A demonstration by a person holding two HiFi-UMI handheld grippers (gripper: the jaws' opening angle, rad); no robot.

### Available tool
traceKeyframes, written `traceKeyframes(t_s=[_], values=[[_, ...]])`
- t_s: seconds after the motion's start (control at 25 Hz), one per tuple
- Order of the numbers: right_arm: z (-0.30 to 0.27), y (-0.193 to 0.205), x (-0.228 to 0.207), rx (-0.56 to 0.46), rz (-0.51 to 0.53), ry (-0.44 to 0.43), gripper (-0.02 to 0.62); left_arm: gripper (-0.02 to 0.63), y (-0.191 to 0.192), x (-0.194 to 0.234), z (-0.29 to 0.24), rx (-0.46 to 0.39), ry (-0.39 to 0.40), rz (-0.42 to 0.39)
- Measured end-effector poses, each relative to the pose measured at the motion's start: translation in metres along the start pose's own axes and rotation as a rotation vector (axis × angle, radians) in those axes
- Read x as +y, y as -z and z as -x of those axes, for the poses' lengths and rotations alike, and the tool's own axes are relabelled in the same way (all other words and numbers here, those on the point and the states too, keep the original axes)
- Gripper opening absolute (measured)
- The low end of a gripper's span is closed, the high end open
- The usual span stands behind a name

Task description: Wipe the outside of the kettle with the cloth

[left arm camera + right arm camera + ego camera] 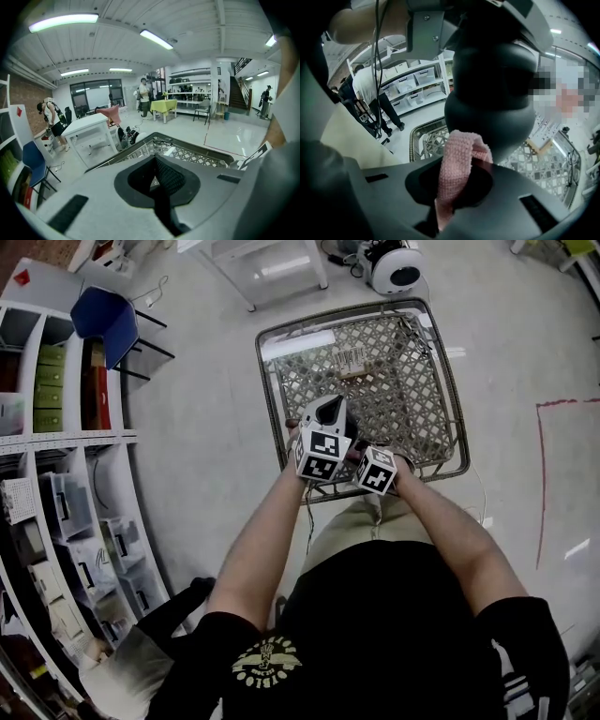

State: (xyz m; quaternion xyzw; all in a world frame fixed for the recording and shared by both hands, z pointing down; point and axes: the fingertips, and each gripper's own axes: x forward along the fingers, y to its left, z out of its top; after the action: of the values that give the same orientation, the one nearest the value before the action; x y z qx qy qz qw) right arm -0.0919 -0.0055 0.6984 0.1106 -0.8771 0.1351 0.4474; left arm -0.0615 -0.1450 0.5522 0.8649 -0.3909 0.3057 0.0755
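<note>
**Q:** Pale shop floor (206,427), with a square metal-rimmed lattice table (265,390) below you. Why was your right gripper (449,190) held close against the left gripper (154,180)?

**A:** Its jaws were clamped on the pink knitted cloth (461,150), which lay against a dark rounded body (487,93), probably so you could rub it. Your left jaws were closed on nothing. No kettle could be identified in any view.
</note>
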Motion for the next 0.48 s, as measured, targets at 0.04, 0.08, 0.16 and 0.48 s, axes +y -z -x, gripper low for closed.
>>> traceKeyframes(t_s=[0.04,0.08,0.16,0.48], values=[[0.0,0.002,-0.003,0.005,0.001,-0.001,0.026,-0.003,0.0,0.0,0.0,-0.002,0.0,0.004],[0.0,0.005,-0.005,0.01,0.003,-0.002,0.026,-0.004,0.0,0.0,0.0,-0.004,-0.001,0.006],[0.0,0.01,-0.009,0.018,0.007,-0.007,0.026,-0.003,0.0,-0.001,0.001,-0.006,-0.005,0.002],[0.004,0.024,-0.035,0.056,0.049,-0.037,0.026,-0.003,0.0,0.0,0.002,-0.005,-0.036,-0.004]])
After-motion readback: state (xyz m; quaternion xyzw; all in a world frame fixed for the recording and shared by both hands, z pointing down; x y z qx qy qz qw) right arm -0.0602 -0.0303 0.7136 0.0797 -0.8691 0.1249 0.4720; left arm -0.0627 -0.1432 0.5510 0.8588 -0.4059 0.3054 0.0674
